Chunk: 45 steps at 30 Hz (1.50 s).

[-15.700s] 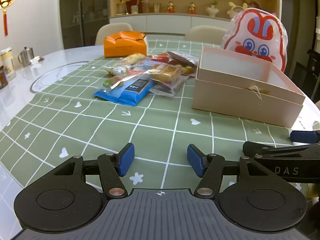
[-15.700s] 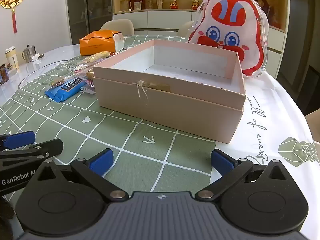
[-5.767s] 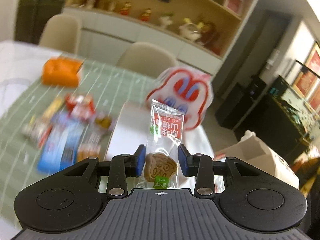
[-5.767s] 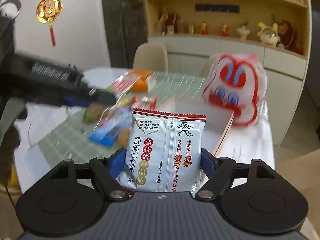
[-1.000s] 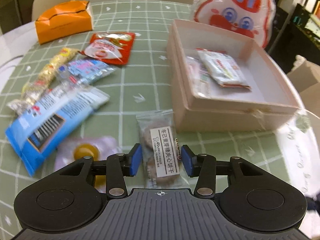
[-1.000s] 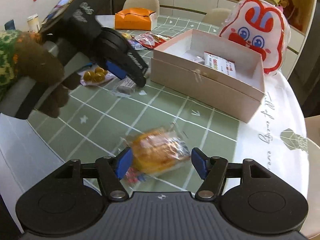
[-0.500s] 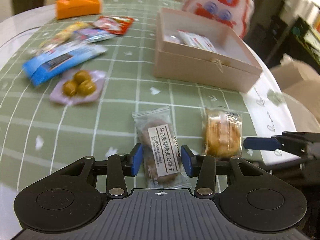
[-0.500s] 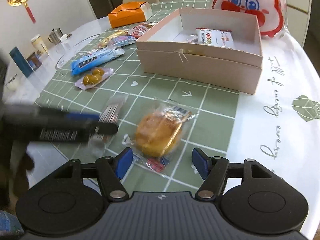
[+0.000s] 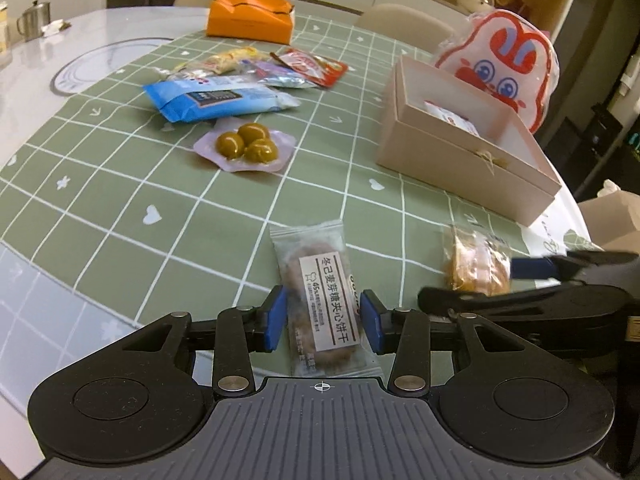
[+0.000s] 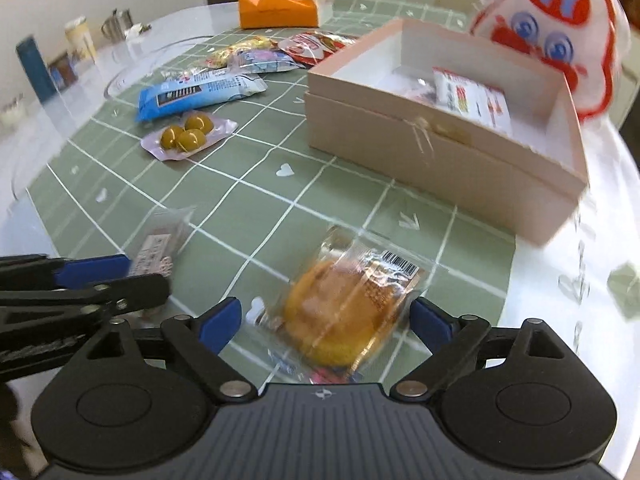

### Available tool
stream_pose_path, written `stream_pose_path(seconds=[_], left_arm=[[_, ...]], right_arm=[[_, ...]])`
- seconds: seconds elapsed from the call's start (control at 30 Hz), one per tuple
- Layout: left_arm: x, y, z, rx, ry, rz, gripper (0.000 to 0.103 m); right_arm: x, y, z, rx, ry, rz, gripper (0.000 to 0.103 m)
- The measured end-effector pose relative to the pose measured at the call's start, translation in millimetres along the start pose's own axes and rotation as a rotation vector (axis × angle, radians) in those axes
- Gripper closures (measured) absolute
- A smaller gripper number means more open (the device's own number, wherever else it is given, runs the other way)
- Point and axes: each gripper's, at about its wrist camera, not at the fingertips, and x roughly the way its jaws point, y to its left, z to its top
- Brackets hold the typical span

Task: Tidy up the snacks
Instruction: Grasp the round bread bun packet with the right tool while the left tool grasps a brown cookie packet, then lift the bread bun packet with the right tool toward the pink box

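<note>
The left gripper (image 9: 322, 318) is closing its jaws on a biscuit pack (image 9: 325, 304); the blue pads (image 9: 276, 317) sit at the pack's two edges, seemingly touching the wrapper, and the pack lies flat on the green tablecloth (image 9: 120, 184) pointing toward 12 o'clock. The right gripper (image 10: 325, 322) is opening its jaws wide; a bun pack (image 10: 344, 312) lies between them, with a clear gap to the left pad and the right pad just beside the wrapper's edge, so nothing is pinched. In the left wrist view the bun pack (image 9: 474, 266) is at 3 o'clock from the biscuit pack, with the right gripper (image 9: 528, 276) over it. One pink box (image 10: 440, 144) stands open at 1 o'clock from the bun, holding one white-and-red packet (image 10: 470, 96) and some clear wrapping beside it, too blurred to count. Behind the box leans one rabbit bag (image 9: 504, 68). Loose snacks farther off, at 11 o'clock: one olive pack (image 9: 246, 146) with three olives, one blue pack (image 9: 216, 98), one red pack (image 9: 310, 66), one purple pack (image 10: 262, 58) and one yellow pack (image 9: 232, 58). One orange box (image 9: 250, 20) sits at the far end of the tablecloth.
</note>
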Motion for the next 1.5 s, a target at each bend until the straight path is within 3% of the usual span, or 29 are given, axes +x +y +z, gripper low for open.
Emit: stream_pose_path(seconds=[0.2,0.57,0.63,0.67,0.93,1.2,1.43,1.47,1.5], left_arm=[[-1.2,0.0,-0.6,-0.025,0.009,-0.012,0.057],[6.4,-7.2,7.2,0.031,0.045,-0.022,0.057],[6.2,-6.1,7.4,0.028,0.047,-0.026,0.057],[6.2,-5.9,7.4,0.027,0.049,-0.027,0.057],[6.8,-10.9,7.0,0.041,0.051,-0.002,0.057],[7.9,-26.2,3.1,0.14,0.054,0.059,0.057],[-3.8,-46.2,-20.0,0.209,0.01,0.021,0.065],[-6.0,-50.1,-22.2,0.214,0.003,0.008,0.071],[-9.8,-54.0,-23.6,0.216,-0.013,-0.004,0.095]], right_arm=[[-9.8,-9.7,-6.1,-0.061,-0.01,0.026,0.033],[-1.1,-17.2,3.3,-0.025,-0.042,0.005,0.032],[0.7,-20.6,7.7,-0.008,-0.043,0.002,0.039],[-0.1,-22.6,8.8,-0.002,-0.042,0.004,0.047],[-19.2,-37.1,-12.6,0.018,-0.03,-0.006,0.047],[-51.3,-39.8,-49.1,-0.002,-0.078,0.009,0.048],[-77.2,-43.4,-63.0,-0.024,-0.155,0.013,0.048],[-81.7,-45.0,-63.3,-0.023,-0.169,0.022,0.048],[-86.4,-46.6,-63.1,-0.022,-0.184,0.027,0.048]])
